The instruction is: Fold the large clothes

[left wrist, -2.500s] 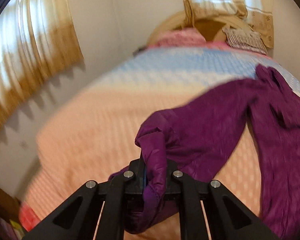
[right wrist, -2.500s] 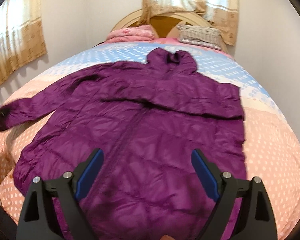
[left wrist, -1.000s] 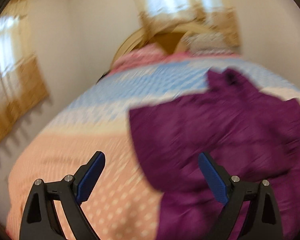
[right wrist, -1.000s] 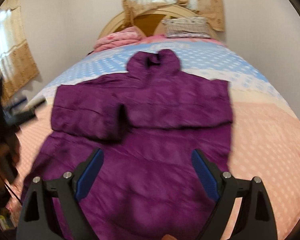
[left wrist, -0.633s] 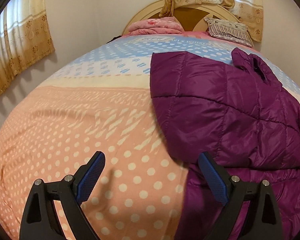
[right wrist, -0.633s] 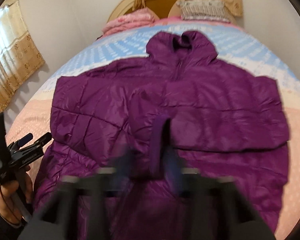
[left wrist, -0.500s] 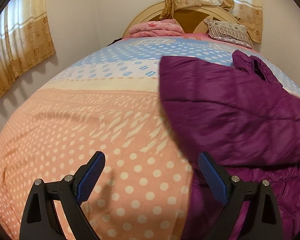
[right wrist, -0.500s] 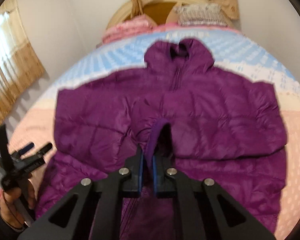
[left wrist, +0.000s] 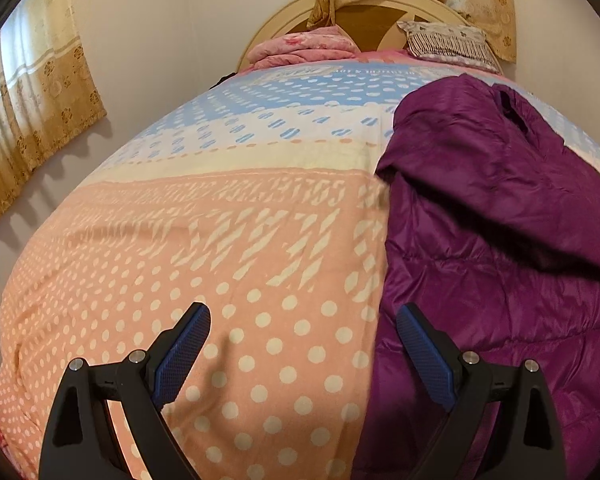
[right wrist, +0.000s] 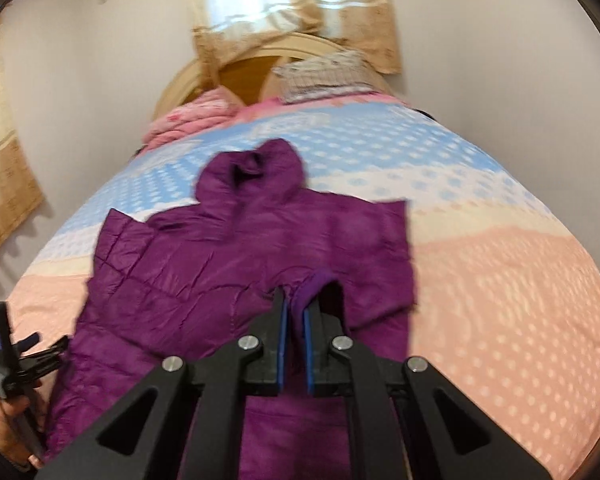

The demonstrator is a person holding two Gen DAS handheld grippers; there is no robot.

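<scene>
A purple hooded puffer jacket [right wrist: 228, 264] lies front up on the bed, hood [right wrist: 252, 168] toward the headboard, both sleeves folded across the chest. My right gripper [right wrist: 294, 312] is shut on the cuff [right wrist: 312, 284] of a folded sleeve, over the jacket's middle. My left gripper [left wrist: 302, 336] is open and empty, low over the bedspread beside the jacket's left edge [left wrist: 480, 220]. It also shows at the left of the right wrist view [right wrist: 40, 348].
The bed has a peach, cream and blue dotted spread [left wrist: 204, 240]. A pink folded quilt [left wrist: 304, 46] and a patterned pillow [left wrist: 448, 42] lie by the wooden headboard [right wrist: 240, 68]. Curtained windows [left wrist: 28, 100] are on the left wall and behind the bed.
My left gripper let go of the left sleeve after folding it over the jacket and drew back left. My right gripper shut on the sleeve cuff and has carried it rightward.
</scene>
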